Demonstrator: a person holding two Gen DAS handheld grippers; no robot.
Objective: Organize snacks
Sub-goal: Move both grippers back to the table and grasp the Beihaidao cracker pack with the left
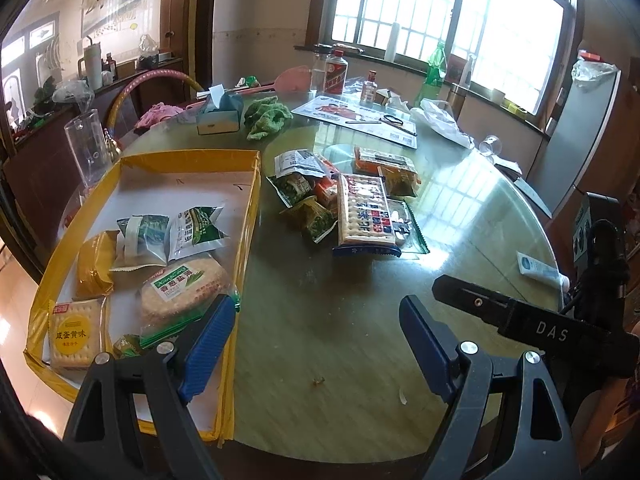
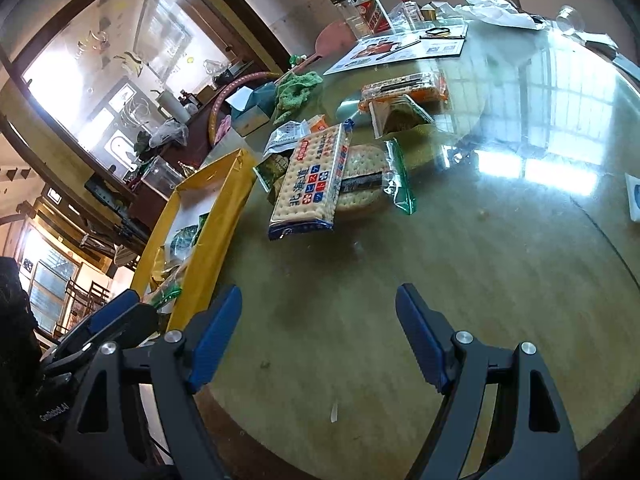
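On the left side of the counter [image 1: 340, 320], a yellow-walled tray [image 1: 248, 216] has been set as the collecting place, and several snack packets [image 1: 168, 232] are already laid inside it, while a loose pile topped by a long cracker pack [image 1: 364, 212] is left near the middle, apparently unsorted. Both tools are held low over bare glass, short of the pile: the left tool [image 1: 320, 344] beside the tray's near corner, the right tool [image 2: 320, 336] aimed toward the cracker pack, each with jaws spread apart and nothing gripped.

We see a shallow yellow-walled cardboard tray [image 1: 248, 216] with a white floor; our fingers [image 1: 208, 344] carry ribbed blue pads; the glossy olive-green glass desk [image 1: 340, 320] holds a blue-ended cracker packet [image 1: 364, 216].
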